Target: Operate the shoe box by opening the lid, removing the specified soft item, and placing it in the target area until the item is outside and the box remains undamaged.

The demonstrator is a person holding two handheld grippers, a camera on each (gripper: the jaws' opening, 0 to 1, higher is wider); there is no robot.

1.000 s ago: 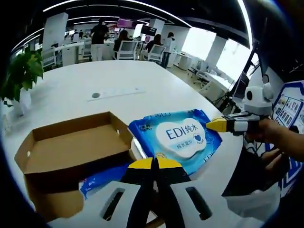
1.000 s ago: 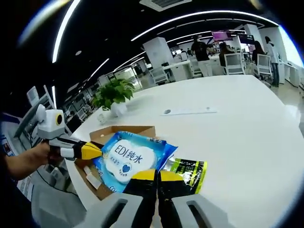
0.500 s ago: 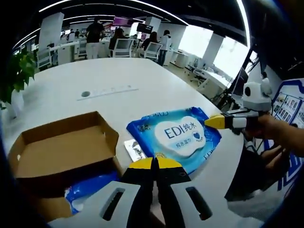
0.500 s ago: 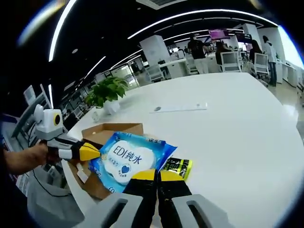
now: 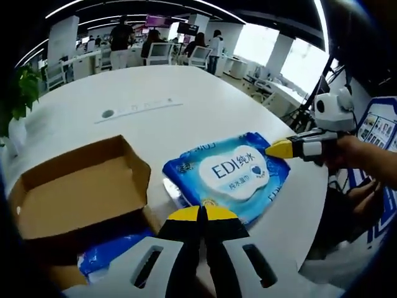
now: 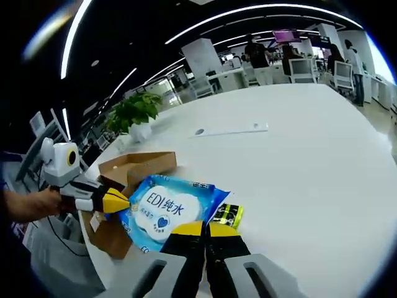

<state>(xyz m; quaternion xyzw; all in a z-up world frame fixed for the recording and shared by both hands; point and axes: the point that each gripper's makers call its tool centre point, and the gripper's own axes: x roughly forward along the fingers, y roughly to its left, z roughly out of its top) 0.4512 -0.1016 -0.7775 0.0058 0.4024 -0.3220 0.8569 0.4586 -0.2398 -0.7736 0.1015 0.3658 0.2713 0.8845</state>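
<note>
Hand-held grippers (image 5: pixel 201 214) (image 6: pixel 206 230) pinch wipes pack (image 5: pixel 234 176) beside open box (image 5: pixel 74 192).

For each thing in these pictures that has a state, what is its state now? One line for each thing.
shoe box: open, lying on the white table.
wipes pack: outside the box, held at two opposite edges.
left gripper: shut on the wipes pack.
right gripper: shut on the wipes pack.
black-and-yellow packet: lying on the table, beside the wipes pack.
</note>
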